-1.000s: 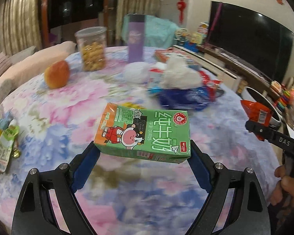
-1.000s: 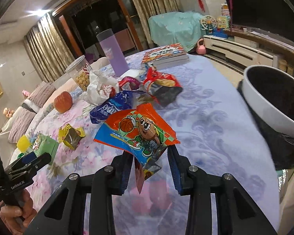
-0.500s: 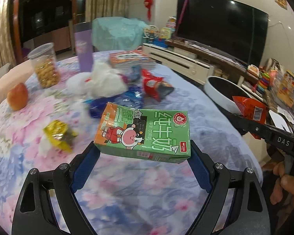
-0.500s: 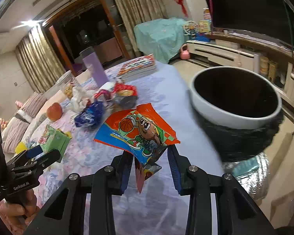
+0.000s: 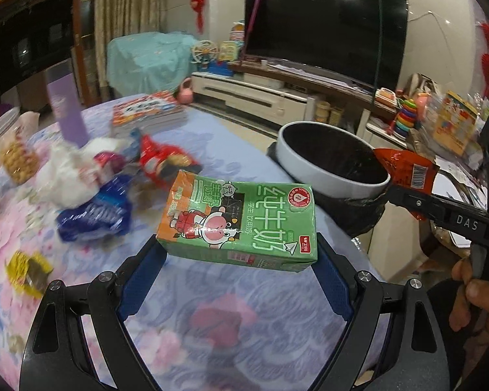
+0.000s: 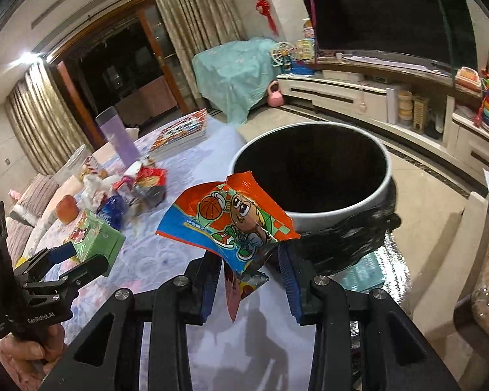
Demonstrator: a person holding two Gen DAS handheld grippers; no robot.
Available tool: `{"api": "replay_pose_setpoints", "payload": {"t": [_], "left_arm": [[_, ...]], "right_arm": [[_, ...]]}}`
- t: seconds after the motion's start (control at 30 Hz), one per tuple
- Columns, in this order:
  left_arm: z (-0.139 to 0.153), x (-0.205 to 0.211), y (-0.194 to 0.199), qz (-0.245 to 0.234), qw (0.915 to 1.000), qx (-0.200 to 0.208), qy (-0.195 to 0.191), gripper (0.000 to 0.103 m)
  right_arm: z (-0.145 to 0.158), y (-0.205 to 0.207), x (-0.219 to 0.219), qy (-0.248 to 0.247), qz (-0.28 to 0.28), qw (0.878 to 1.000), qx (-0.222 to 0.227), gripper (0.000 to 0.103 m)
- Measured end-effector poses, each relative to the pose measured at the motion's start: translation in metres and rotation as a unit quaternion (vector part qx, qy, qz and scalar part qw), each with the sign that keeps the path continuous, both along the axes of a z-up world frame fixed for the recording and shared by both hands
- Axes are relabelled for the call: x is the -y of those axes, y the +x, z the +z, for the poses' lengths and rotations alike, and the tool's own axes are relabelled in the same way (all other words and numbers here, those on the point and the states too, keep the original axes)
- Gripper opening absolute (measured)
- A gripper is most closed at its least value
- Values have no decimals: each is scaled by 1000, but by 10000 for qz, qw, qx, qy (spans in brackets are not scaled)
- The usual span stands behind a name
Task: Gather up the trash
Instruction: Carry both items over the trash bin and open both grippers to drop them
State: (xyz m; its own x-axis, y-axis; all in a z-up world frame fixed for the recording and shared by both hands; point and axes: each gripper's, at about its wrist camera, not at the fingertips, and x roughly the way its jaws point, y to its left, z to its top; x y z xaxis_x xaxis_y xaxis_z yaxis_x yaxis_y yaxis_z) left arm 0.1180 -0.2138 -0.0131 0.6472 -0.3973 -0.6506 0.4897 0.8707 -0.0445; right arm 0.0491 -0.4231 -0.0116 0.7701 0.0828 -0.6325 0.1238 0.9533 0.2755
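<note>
My left gripper (image 5: 238, 260) is shut on a green milk carton (image 5: 238, 224), held flat above the floral tablecloth. It also shows in the right wrist view (image 6: 94, 234). My right gripper (image 6: 249, 260) is shut on an orange snack wrapper (image 6: 231, 218), held just in front of the rim of a white trash bin with a black liner (image 6: 342, 208). In the left wrist view the bin (image 5: 309, 169) stands at the table's right edge, with the wrapper (image 5: 404, 169) at its near right rim.
Loose trash lies on the table: a blue wrapper (image 5: 94, 215), a red bag (image 5: 163, 159), white crumpled paper (image 5: 65, 176), a yellow wrapper (image 5: 26, 270). A purple cup (image 5: 65, 110), books (image 5: 146, 114), a snack jar (image 5: 13, 150) stand behind. A TV stand is beyond.
Both grippers have swung right toward the bin with their loads. The bin has come close in both views and the wrapper now hangs at its rim.
</note>
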Motion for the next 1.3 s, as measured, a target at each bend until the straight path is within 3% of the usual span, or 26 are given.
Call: {"api": "replay_pose_setpoints", "payload": {"t": [1.3], "left_arm": [[10,131,77,-1038,9935,-72,467,90]], "right_arm": [[6,56,76,125,-30,9997,-214,38]]}}
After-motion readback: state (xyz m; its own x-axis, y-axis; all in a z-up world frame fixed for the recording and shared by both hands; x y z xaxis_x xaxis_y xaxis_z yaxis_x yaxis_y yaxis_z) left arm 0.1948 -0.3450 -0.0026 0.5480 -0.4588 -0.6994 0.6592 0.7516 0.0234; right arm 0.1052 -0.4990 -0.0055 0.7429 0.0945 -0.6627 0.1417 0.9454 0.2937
